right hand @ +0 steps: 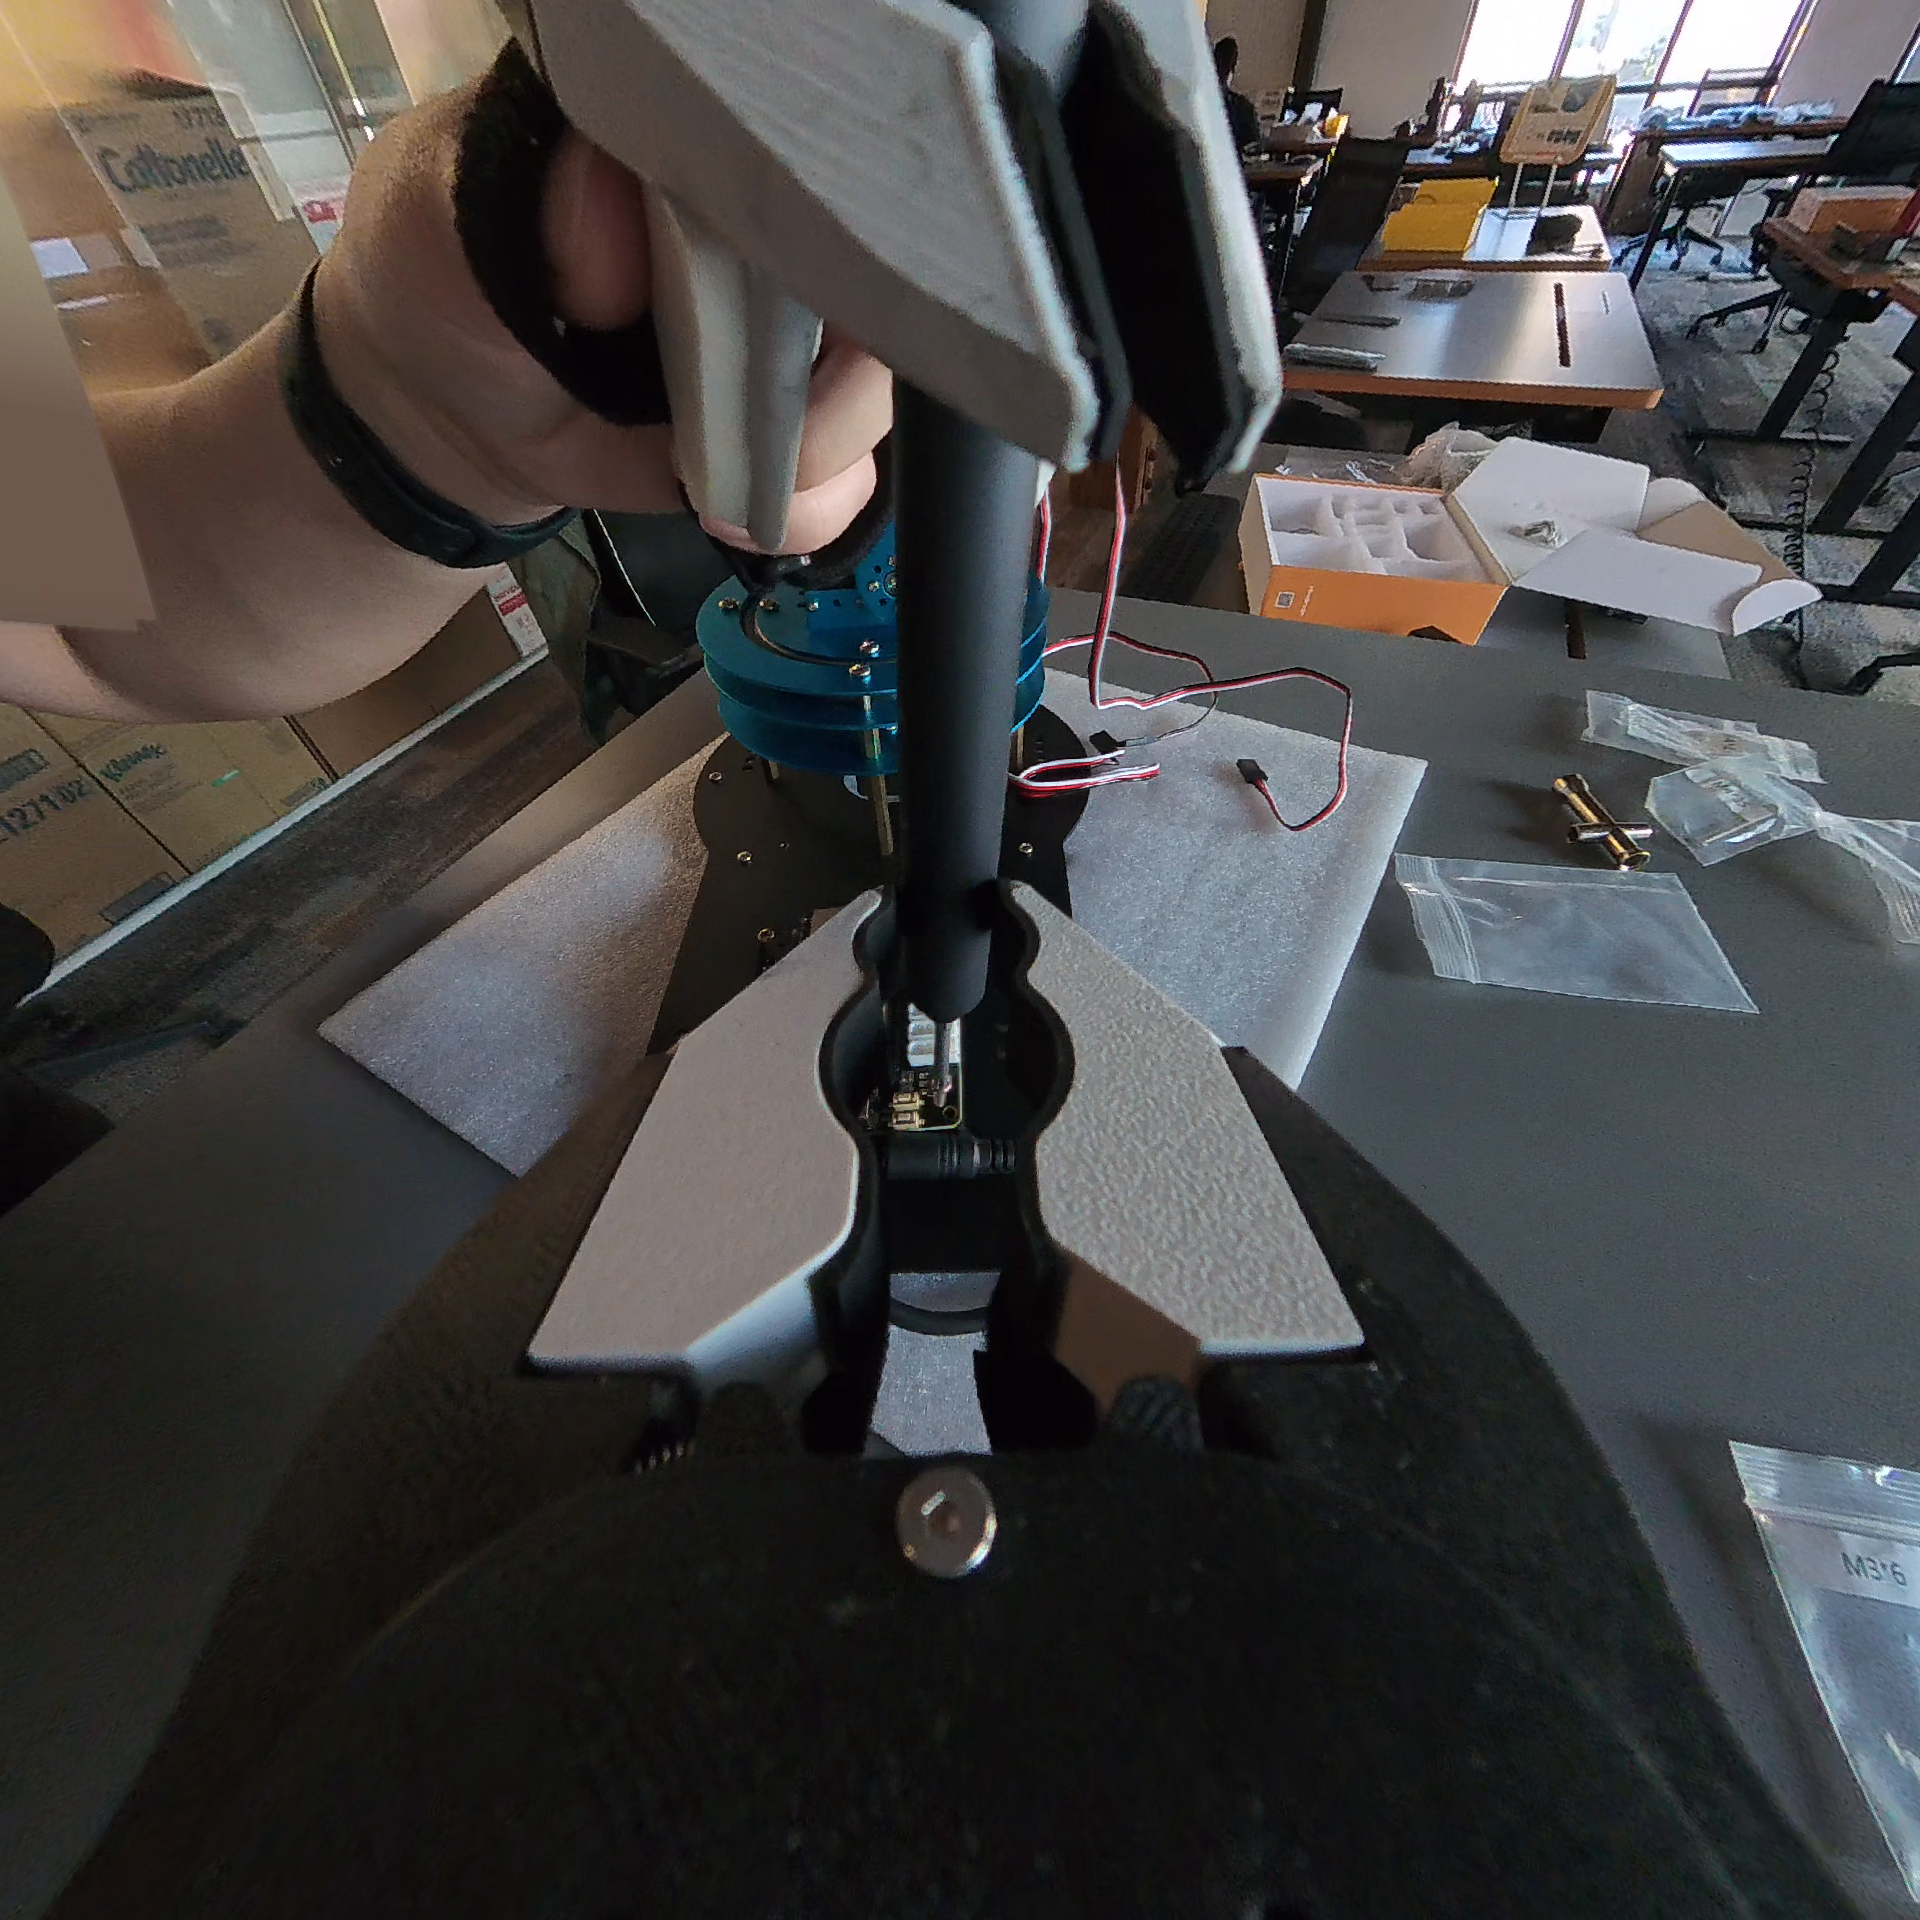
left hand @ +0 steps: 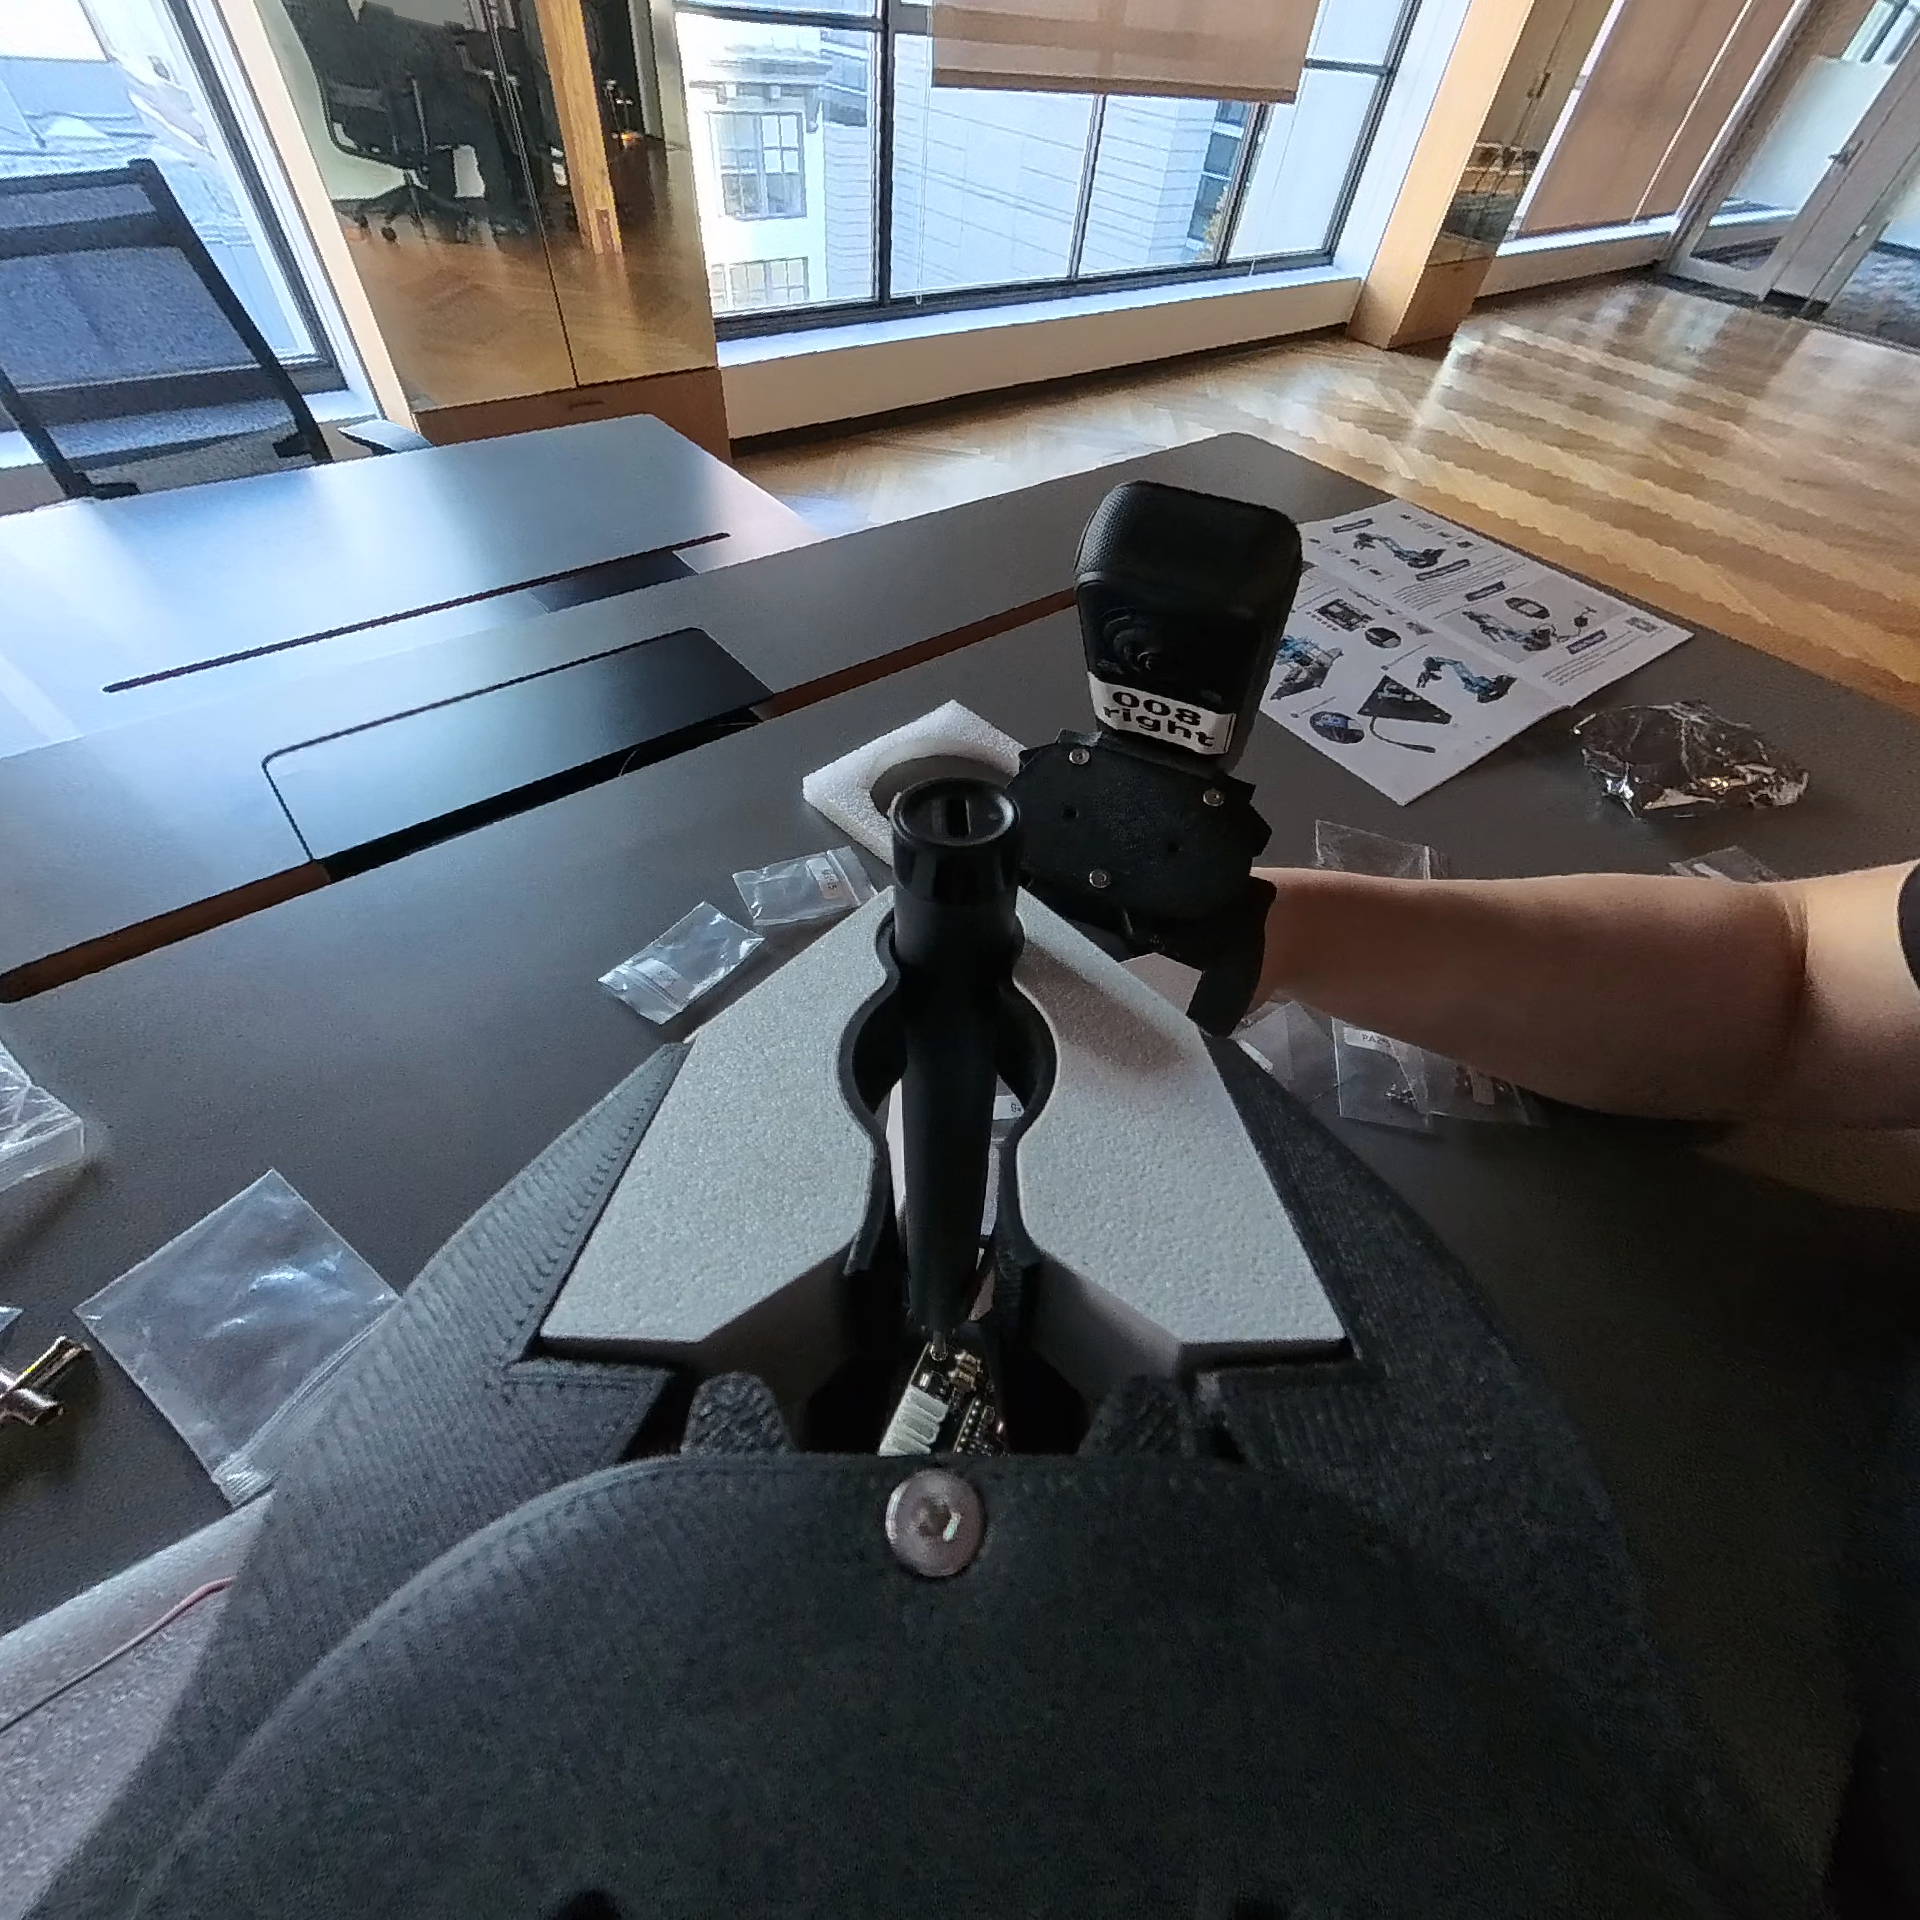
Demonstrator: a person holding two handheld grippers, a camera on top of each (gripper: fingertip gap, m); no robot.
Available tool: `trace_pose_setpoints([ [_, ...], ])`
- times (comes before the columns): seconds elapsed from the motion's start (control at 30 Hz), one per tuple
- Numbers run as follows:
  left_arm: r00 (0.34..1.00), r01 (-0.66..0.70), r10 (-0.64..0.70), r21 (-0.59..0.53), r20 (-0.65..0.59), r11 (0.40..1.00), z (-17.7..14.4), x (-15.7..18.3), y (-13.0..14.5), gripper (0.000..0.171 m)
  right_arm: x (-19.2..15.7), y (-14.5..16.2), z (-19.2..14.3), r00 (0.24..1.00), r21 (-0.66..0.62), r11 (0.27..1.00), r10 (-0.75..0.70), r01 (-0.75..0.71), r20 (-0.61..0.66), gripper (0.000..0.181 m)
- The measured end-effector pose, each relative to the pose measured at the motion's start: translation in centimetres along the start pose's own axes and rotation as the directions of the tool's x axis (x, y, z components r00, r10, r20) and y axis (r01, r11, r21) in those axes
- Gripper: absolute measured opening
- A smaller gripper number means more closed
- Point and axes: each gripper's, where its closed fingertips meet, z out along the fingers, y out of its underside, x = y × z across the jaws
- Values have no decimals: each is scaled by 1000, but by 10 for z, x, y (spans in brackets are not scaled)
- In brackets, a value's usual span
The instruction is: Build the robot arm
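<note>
Left tongs [left hand: 951,1049] clamped upright a slim black plastic screwdriver [left hand: 951,1039], tip on a small black circuit board [right hand: 914,1107]; right tongs [right hand: 945,1039], seemingly closed about that board, beside blue metal discs [right hand: 790,665] on grey surface [right hand: 1558,1195].

Both wrist views close, facing, sharing screwdriver [left hand: 951,1039] over board [right hand: 914,1107]

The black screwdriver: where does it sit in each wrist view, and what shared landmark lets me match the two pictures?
Left wrist view: the black screwdriver stands at centre, clamped between the left gripper fingers, cap end toward the window.
Right wrist view: it runs down from top centre, held by the other gripper above, tip between the right gripper fingers.
Shared landmark: the small circuit board under its tip.
</note>
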Motion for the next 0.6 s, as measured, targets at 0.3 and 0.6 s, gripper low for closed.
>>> trace_pose_setpoints([
  [0.3, 1000, -19, 19, -15, 1, 1000, 4, 0, 0, 9, 3, 1, -2, 1000, 8, 1000, 12, -12, -1, 15],
  [0.6, 1000, -18, 18, -12, -6, 1000, 6, 0, 2, 8, 3, 4, -1, 1000, -7, 1000, 2, -2, -6, 15],
])
